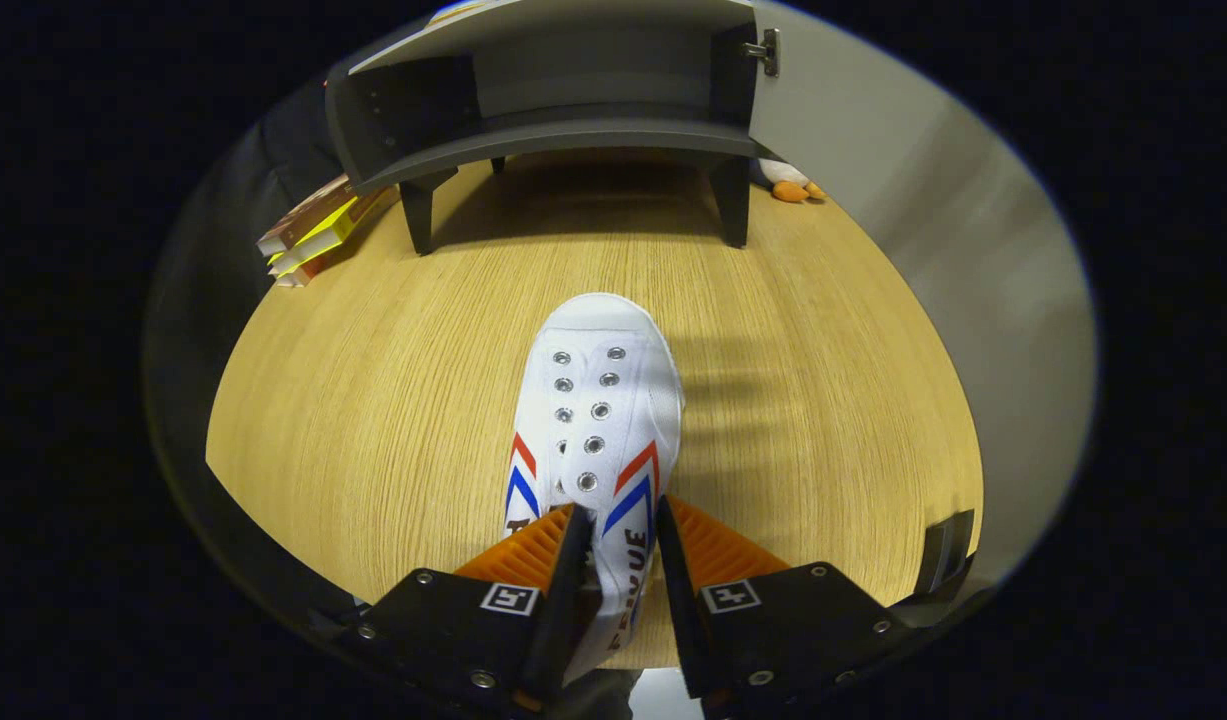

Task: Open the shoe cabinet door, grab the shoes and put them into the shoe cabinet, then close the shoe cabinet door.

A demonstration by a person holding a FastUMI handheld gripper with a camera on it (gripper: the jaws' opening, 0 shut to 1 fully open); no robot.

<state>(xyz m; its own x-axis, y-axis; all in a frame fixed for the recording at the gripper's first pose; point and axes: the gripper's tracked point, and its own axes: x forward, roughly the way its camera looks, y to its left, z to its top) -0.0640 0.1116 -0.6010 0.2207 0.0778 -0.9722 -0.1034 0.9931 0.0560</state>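
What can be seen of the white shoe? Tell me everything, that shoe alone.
The white shoe is a canvas-looking low sneaker with two rows of metal eyelets and no laces showing. Red and blue chevron stripes mark both sides, with dark lettering further back. Its rounded toe points away toward the open shoe cabinet. The rear part sits between the fingers of the gripper, which press on it from both sides. The wooden tabletop lies beneath it; whether it rests there or is lifted cannot be told.

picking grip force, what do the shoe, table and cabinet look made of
Shoe: white canvas, seemingly; woven cloth look, metal eyelets, smooth toe that may be rubber. The jaws press on its sides.
Table: wood or wood-look laminate, matte, fine straight grain.
Cabinet: smooth dark grey board, probably laminated, with a metal hinge.
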